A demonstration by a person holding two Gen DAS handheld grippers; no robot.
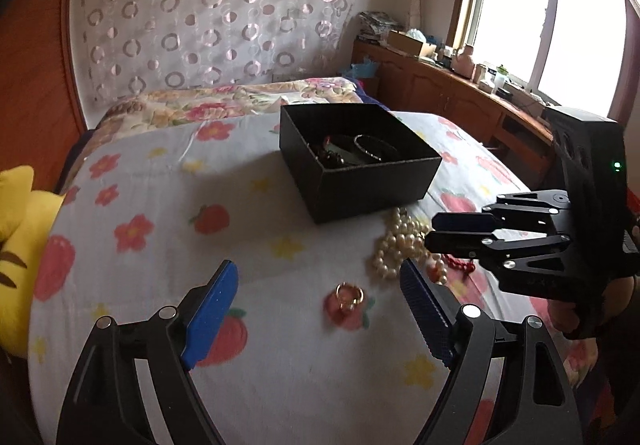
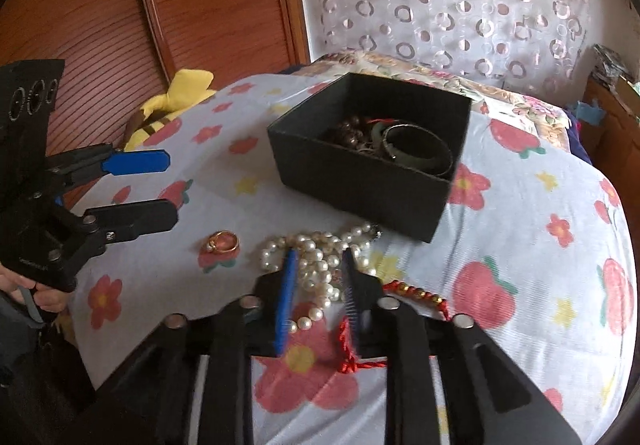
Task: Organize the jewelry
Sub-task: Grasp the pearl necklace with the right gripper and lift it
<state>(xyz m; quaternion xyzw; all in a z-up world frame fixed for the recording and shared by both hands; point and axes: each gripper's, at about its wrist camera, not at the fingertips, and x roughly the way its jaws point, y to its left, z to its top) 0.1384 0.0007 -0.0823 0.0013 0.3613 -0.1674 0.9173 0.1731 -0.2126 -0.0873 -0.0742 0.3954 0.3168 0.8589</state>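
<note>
A black open box (image 1: 360, 173) (image 2: 360, 181) sits on the flowered bedspread and holds bangles (image 2: 416, 149) and dark beads (image 2: 352, 129). A pearl necklace (image 1: 394, 245) (image 2: 320, 257) lies in a heap just in front of the box. A gold ring (image 1: 349, 295) (image 2: 223, 241) lies to its left. A red cord with gold beads (image 2: 416, 291) lies to the right of the pearls. My left gripper (image 1: 320, 285) is open, with the ring between its fingers ahead. My right gripper (image 2: 318, 265) (image 1: 434, 231) is partly open, its fingers straddling the pearls.
A yellow striped plush toy (image 1: 16, 245) (image 2: 168, 105) lies at the bed's left edge. A wooden wardrobe (image 2: 160, 5) stands behind it. A wooden sideboard (image 1: 460, 89) with clutter stands under the window at the right. A folded floral quilt (image 1: 224, 101) lies behind the box.
</note>
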